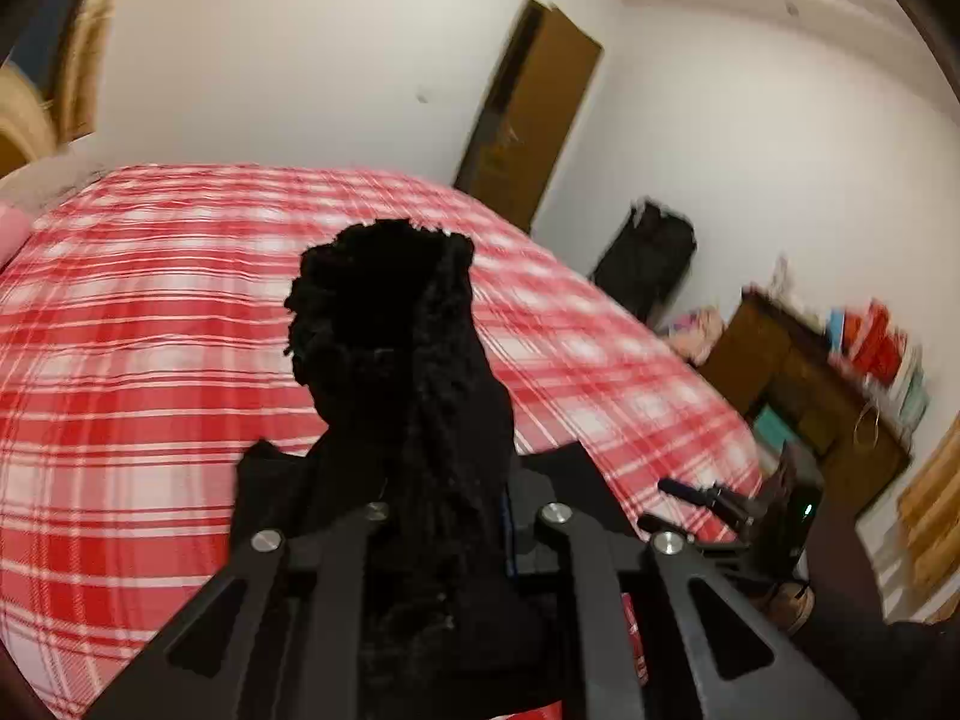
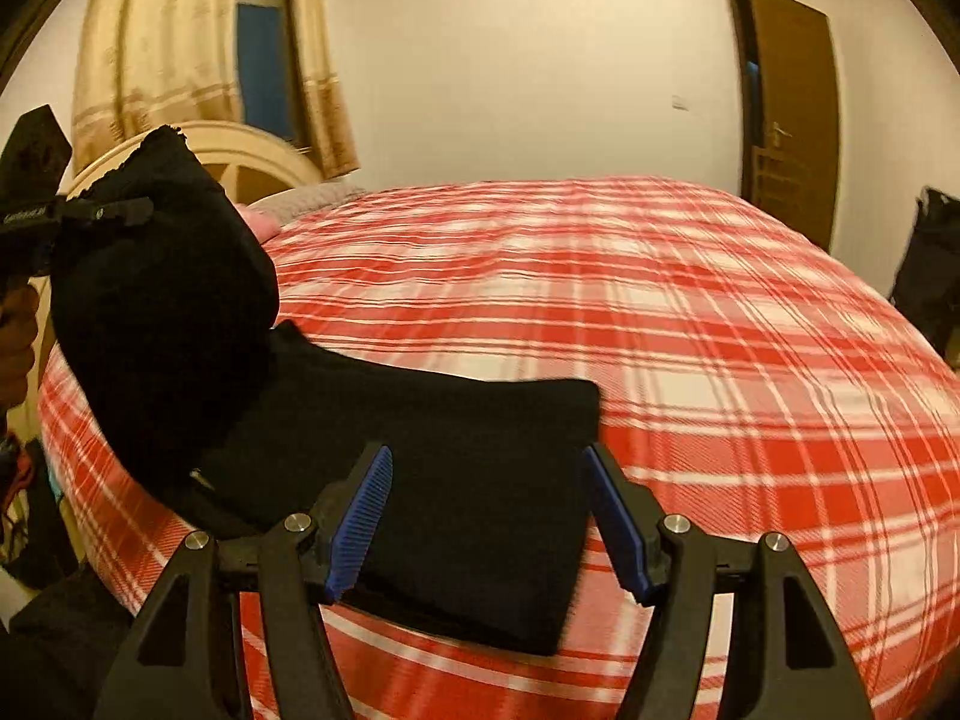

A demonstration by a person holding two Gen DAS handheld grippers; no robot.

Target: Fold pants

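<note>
My left gripper [image 1: 414,480] has its jaws pinching a bunched end of the black pants [image 2: 456,480], lifting that end off the bed [image 2: 720,360]. The rest of the pants lies folded flat on the red checked cover near the bed's front edge, close to its left corner. My right gripper [image 2: 489,516] hovers over that flat part with its jaws spread wide, blue pads [image 2: 360,522] on either side and gripping nothing

left wrist: close, over bed [image 1: 150,360] | right wrist: same bed
</note>
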